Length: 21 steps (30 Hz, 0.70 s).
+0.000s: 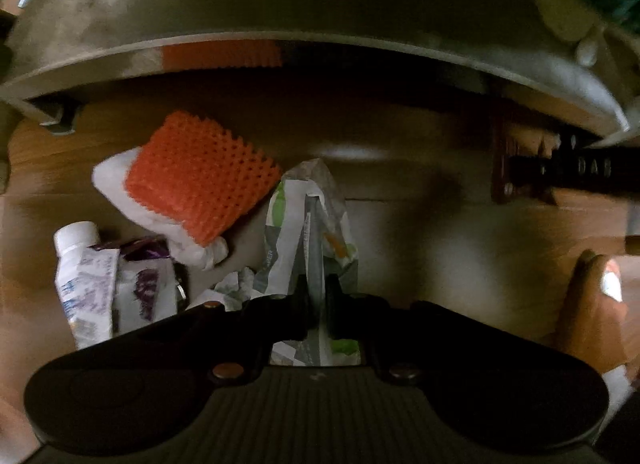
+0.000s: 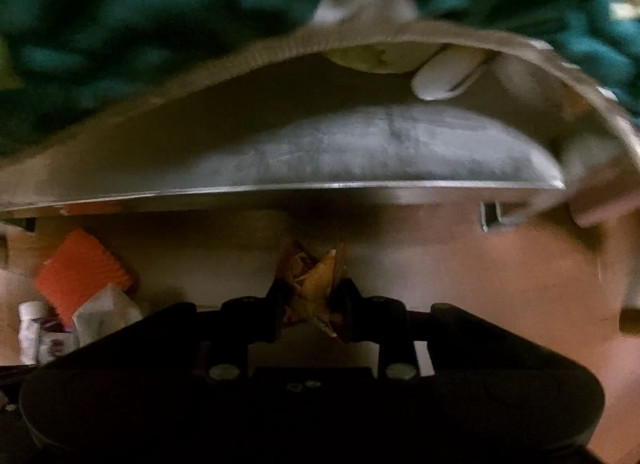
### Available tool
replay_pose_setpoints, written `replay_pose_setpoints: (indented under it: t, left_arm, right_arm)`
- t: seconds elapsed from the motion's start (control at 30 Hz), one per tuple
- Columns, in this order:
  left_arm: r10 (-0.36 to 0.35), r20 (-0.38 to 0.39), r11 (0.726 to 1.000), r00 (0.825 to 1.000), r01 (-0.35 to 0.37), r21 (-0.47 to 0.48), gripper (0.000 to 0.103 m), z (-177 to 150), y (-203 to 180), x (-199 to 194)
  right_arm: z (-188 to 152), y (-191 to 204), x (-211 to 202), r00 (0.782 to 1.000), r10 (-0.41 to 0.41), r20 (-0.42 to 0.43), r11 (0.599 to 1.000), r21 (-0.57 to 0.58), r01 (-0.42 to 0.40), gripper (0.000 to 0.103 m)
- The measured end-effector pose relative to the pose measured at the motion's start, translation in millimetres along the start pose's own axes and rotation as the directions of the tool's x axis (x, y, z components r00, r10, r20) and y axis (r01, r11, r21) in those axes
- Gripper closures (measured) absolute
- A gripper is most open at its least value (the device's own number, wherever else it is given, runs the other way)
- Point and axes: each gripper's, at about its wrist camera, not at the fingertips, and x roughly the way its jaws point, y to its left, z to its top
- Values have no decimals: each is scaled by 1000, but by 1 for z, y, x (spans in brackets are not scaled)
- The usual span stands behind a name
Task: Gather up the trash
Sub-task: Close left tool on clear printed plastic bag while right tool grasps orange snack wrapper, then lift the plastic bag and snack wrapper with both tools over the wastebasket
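My left gripper is shut on a crumpled white, grey and green paper wrapper and holds it over the wooden floor. My right gripper is shut on a crumpled orange-brown snack wrapper. On the floor to the left lie an orange spiky pad on white tissue, a small white bottle and purple-printed white packets. In the right wrist view the pad, the bottle and the tissue sit at lower left.
A grey metal table edge runs across above the floor items; it also shows in the right wrist view. A dark wooden block with a black bar is at right. A hand is at the right edge. Teal fabric lies beyond.
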Motion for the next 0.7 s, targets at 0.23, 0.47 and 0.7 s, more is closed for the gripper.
replay_pose_setpoints:
  t: [0.23, 0.47, 0.7]
  left_arm:
    - [-15, 78, 999, 997, 18, -39, 96, -5, -2, -70]
    - [-26, 165, 996, 986, 38, -75, 96, -19, -2, -152]
    - [-49, 273, 990, 961, 83, -113, 96, -44, 1, -237]
  right_arm:
    - [-12, 15, -69, 998, 38, 46, 998, 41, -40, 75]
    - [-24, 31, -157, 985, 97, 142, 995, 16, -101, 75]
    - [-44, 34, -240, 961, 146, 233, 989, -3, -150, 75]
